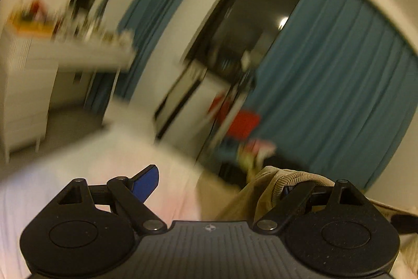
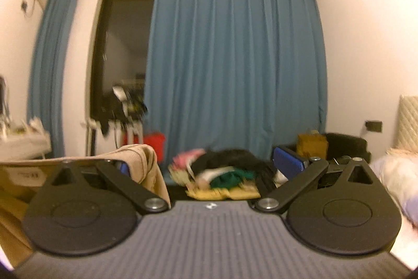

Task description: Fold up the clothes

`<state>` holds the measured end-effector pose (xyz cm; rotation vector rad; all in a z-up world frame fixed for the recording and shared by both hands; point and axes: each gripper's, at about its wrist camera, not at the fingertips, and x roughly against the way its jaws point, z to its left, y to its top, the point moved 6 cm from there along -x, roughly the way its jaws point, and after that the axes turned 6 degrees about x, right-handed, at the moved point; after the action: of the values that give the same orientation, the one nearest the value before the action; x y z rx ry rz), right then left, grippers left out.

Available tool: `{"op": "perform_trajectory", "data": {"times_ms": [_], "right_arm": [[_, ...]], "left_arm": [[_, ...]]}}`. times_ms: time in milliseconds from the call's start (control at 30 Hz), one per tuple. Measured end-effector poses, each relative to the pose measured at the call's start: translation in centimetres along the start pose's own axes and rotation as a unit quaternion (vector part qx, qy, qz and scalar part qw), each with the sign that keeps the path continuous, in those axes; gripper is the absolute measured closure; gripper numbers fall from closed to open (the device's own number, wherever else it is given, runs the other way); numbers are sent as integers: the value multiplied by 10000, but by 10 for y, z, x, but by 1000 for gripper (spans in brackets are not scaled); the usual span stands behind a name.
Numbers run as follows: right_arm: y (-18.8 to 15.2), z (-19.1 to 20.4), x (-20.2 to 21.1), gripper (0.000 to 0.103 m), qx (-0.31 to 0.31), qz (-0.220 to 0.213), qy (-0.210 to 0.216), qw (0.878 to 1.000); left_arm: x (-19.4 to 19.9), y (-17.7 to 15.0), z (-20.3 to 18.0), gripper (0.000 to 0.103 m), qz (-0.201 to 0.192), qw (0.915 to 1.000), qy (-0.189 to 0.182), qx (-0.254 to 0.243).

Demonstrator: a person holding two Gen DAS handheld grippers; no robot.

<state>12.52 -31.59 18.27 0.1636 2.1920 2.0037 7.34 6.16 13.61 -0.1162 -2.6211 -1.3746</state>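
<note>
A beige ribbed garment hangs over the right finger of my left gripper, whose jaws stand wide apart; the blue left pad is bare. In the right wrist view the same beige garment drapes over the left finger of my right gripper, also wide open, with its blue right pad bare. Both grippers are raised and point across the room. The left wrist view is tilted and blurred.
A pile of mixed clothes lies ahead, with a yellow piece in front. Blue curtains and a dark window are behind. A white dresser stands left. The pale bed lies below. A black chair stands right.
</note>
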Motion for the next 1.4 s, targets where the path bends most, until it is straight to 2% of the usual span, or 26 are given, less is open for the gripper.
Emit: {"op": "perform_trajectory", "data": {"times_ms": [133,300,433,500,567,667,767,900,967,1067,1267,1400], "right_arm": [[91,-13,20,0,-86,-398,236,9989],[194,-27,59,0,-82,-894,523,9946],[247,-35,92,0,-51,-1190,775,9899],[255,-38,99,0,-3,-1201,817,9894],[249,-42,98,0,1,-1076,845,9906],[222,-44,84,0,5,-771,864,9933],[168,-38,33,0,-16,-206,851,9962],[97,-29,-35,0,-45,548,830,9950],[62,-24,-69,0,-62,912,814,9925],[21,-9,-143,0,-145,1085,639,9919],[-55,28,-296,0,-77,1120,15,9937],[-144,55,-386,0,33,1614,-58,9869]], "left_arm": [[32,82,-68,14,-791,9959,-362,-246],[93,170,-129,10,-1539,9837,-731,-572],[128,211,-157,9,-1637,9789,-1079,-576],[131,213,-165,9,-1513,9797,-1185,-578],[128,211,-172,9,-1361,9808,-1255,-608],[99,187,-169,8,-997,9844,-1263,-709],[47,153,-160,7,-464,9891,-1203,-708],[-56,107,-143,8,362,9936,-879,-603],[-111,89,-137,8,620,9940,-680,-596],[-199,73,-140,8,689,9948,-353,-668],[-394,50,-123,8,471,9963,53,-723],[-518,-21,-75,8,1017,9899,312,-934]]}}
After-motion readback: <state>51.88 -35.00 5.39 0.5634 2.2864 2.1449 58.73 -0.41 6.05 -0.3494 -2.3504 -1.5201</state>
